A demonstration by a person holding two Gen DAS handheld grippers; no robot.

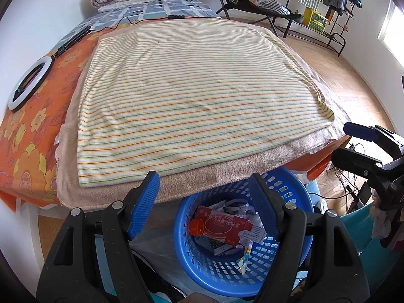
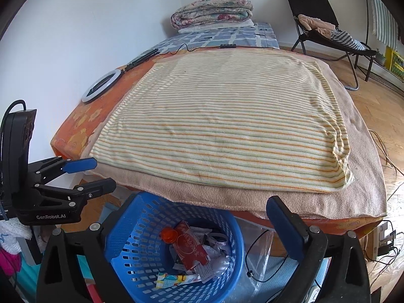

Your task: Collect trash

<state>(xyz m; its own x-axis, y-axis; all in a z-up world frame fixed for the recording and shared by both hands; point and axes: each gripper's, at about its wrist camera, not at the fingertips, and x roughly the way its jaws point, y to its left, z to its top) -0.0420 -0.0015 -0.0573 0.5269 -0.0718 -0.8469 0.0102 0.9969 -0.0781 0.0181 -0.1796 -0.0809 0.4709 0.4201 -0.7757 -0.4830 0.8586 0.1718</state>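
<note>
A blue plastic basket stands on the floor at the foot of the bed. In it lie a red medicine box, an orange-capped bottle, crumpled papers and a colourful wrapper. My left gripper hovers over the basket, open, with nothing between its blue pads. Over the same basket my right gripper is spread wide and holds nothing. Each gripper also shows in the other's view: the right gripper at the right edge, the left gripper at the left edge, both with jaws apart.
The bed carries a striped blanket over a beige one and an orange floral sheet. A ring light and its cable lie at the left. A folded quilt, a folding chair and floor cables are around.
</note>
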